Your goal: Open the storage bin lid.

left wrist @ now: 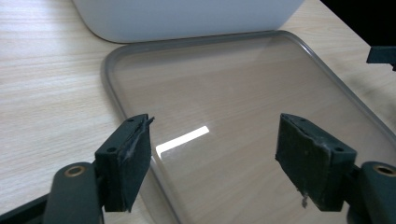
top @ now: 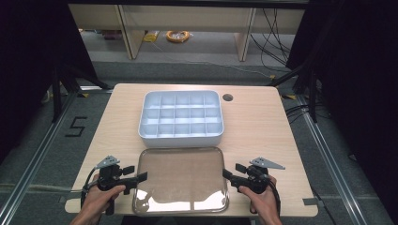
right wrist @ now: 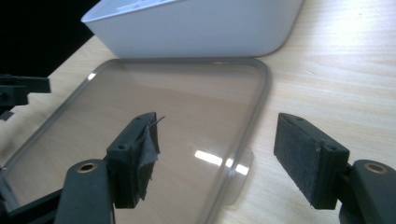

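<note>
A clear plastic lid lies flat on the wooden table, just in front of a white compartment box. My left gripper hovers at the lid's left edge, jaws wide apart. In the left gripper view the gripper stands open over the lid, whose rim runs under the left jaw. My right gripper is at the lid's right edge. In the right gripper view it is open too, with the lid's rim passing between the jaws and no pad touching it. The box's compartments look empty.
The table has a round cable hole behind the box at the right. Beyond the table's far edge are grey floor, desk legs and a yellow cable coil. Bare wood lies on both sides of the box.
</note>
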The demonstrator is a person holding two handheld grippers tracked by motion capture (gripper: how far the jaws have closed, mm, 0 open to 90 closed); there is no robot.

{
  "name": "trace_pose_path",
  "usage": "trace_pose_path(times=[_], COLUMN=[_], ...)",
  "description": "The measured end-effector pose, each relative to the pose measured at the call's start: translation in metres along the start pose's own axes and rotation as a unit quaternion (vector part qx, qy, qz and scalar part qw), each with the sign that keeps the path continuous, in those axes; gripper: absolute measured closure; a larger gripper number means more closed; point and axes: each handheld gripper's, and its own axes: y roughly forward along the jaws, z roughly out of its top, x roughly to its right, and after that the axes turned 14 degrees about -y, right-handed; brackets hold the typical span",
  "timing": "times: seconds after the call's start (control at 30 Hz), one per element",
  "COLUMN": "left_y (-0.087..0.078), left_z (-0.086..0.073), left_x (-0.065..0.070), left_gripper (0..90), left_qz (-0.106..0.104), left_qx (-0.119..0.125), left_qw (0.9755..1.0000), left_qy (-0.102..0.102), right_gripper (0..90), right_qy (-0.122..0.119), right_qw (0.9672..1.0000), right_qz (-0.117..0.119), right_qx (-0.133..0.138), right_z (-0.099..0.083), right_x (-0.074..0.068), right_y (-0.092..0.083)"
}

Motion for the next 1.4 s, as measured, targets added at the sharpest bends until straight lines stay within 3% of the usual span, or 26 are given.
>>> trace_pose_path(times=[0.1, 0.13, 0.17, 0.2, 0.23, 0.27, 0.3, 0.33, 0.4, 0.5, 0.57, 0.63, 0.7, 0.77, 0.83, 0.87, 0.9, 0.93, 0.97, 1.0, 1.03, 1.17, 1.23, 1.33, 1.37, 1.4], left_y=[0.000, -0.001, -0.001, -0.002, -0.002, -0.002, -0.003, -0.003, -0.006, -0.008, -0.008, -0.009, -0.012, -0.014, -0.016, -0.016, -0.017, -0.017, -0.018, -0.019, -0.020, -0.024, -0.025, -0.027, -0.029, -0.029], left_z=[0.000, -0.001, -0.001, -0.002, -0.003, -0.003, -0.004, -0.004, -0.006, -0.010, -0.012, -0.017, -0.019, -0.022, -0.025, -0.028, -0.030, -0.030, -0.032, -0.034, -0.035, -0.040, -0.043, -0.046, -0.047, -0.049], left_x=[0.001, 0.003, 0.004, 0.005, 0.006, 0.007, 0.008, 0.008, 0.011, 0.017, 0.019, 0.023, 0.028, 0.031, 0.033, 0.034, 0.035, 0.035, 0.037, 0.038, 0.039, 0.041, 0.042, 0.043, 0.044, 0.045], left_gripper=[24.3, 22.7, 21.6, 20.8, 19.5, 17.6, 15.8, 15.0, 15.0, 15.0, 15.0, 15.0, 15.1, 15.1, 15.1, 15.1, 15.1, 15.1, 15.1, 15.1, 15.1, 15.0, 15.1, 15.1, 15.1, 15.0], left_qz=[-0.005, -0.006, -0.010, -0.009, -0.016, -0.015, -0.015, -0.015, -0.018, -0.025, -0.027, -0.038, -0.039, -0.036, -0.036, -0.039, -0.035, -0.035, -0.038, -0.034, -0.029, -0.028, -0.024, -0.027, -0.024, -0.029], left_qx=[-0.001, -0.003, -0.003, -0.005, -0.001, 0.000, -0.003, -0.003, -0.004, -0.003, -0.005, -0.008, -0.009, -0.008, -0.009, -0.007, -0.009, -0.009, -0.010, -0.009, -0.010, -0.014, -0.014, -0.014, -0.014, -0.011], left_qw=[1.0000, 0.9999, 0.9999, 0.9998, 0.9997, 0.9997, 0.9996, 0.9996, 0.9992, 0.9985, 0.9983, 0.9973, 0.9966, 0.9961, 0.9958, 0.9961, 0.9962, 0.9962, 0.9954, 0.9957, 0.9959, 0.9951, 0.9958, 0.9956, 0.9955, 0.9961], left_qy=[0.003, 0.010, 0.012, 0.018, 0.019, 0.022, 0.024, 0.024, 0.036, 0.049, 0.052, 0.062, 0.072, 0.080, 0.083, 0.079, 0.080, 0.080, 0.088, 0.085, 0.086, 0.094, 0.088, 0.089, 0.090, 0.083], right_gripper=[30.5, 29.7, 29.3, 28.2, 26.5, 25.0, 23.4, 20.5, 17.8, 16.1, 16.1, 16.0, 16.0, 16.1, 16.1, 16.1, 16.2, 16.3, 16.3, 16.3, 16.3, 16.6, 16.9, 16.9, 16.9, 16.9], right_qy=[-0.003, 0.005, -0.019, -0.026, -0.017, -0.026, -0.001, -0.029, -0.034, -0.057, -0.041, -0.058, -0.052, -0.065, -0.069, -0.054, -0.071, -0.061, -0.069, -0.080, -0.059, -0.085, -0.074, -0.102, -0.084, -0.101], right_qw=[0.9999, 0.9998, 0.9998, 0.9996, 0.9997, 0.9996, 0.9998, 0.9992, 0.9990, 0.9980, 0.9986, 0.9975, 0.9980, 0.9973, 0.9968, 0.9977, 0.9967, 0.9974, 0.9964, 0.9958, 0.9970, 0.9951, 0.9964, 0.9939, 0.9958, 0.9944], right_qz=[0.011, 0.015, 0.010, 0.009, 0.020, 0.014, 0.020, 0.027, 0.028, 0.025, 0.032, 0.035, 0.033, 0.031, 0.040, 0.041, 0.037, 0.040, 0.046, 0.044, 0.051, 0.050, 0.040, 0.039, 0.029, 0.030], right_qx=[0.005, -0.009, 0.004, 0.002, 0.001, 0.003, -0.007, 0.010, 0.000, 0.010, 0.015, 0.017, 0.015, 0.011, 0.007, 0.000, 0.009, -0.002, 0.014, 0.008, -0.001, 0.001, -0.012, -0.018, -0.022, -0.010], right_z=[0.001, 0.002, 0.002, 0.002, 0.002, 0.002, 0.003, 0.002, 0.002, 0.001, -0.001, -0.003, -0.005, -0.008, -0.009, -0.010, -0.011, -0.012, -0.013, -0.014, -0.015, -0.019, -0.023, -0.028, -0.029, -0.031], right_x=[-0.001, -0.007, -0.004, -0.004, -0.006, -0.006, -0.011, -0.009, -0.012, -0.015, -0.021, -0.021, -0.024, -0.024, -0.026, -0.030, -0.029, -0.033, -0.033, -0.032, -0.037, -0.038, -0.044, -0.045, -0.050, -0.049], right_y=[-0.001, -0.004, -0.003, -0.004, -0.005, -0.005, -0.007, -0.007, -0.011, -0.015, -0.019, -0.021, -0.023, -0.024, -0.028, -0.030, -0.029, -0.032, -0.031, -0.031, -0.034, -0.036, -0.038, -0.041, -0.044, -0.044])
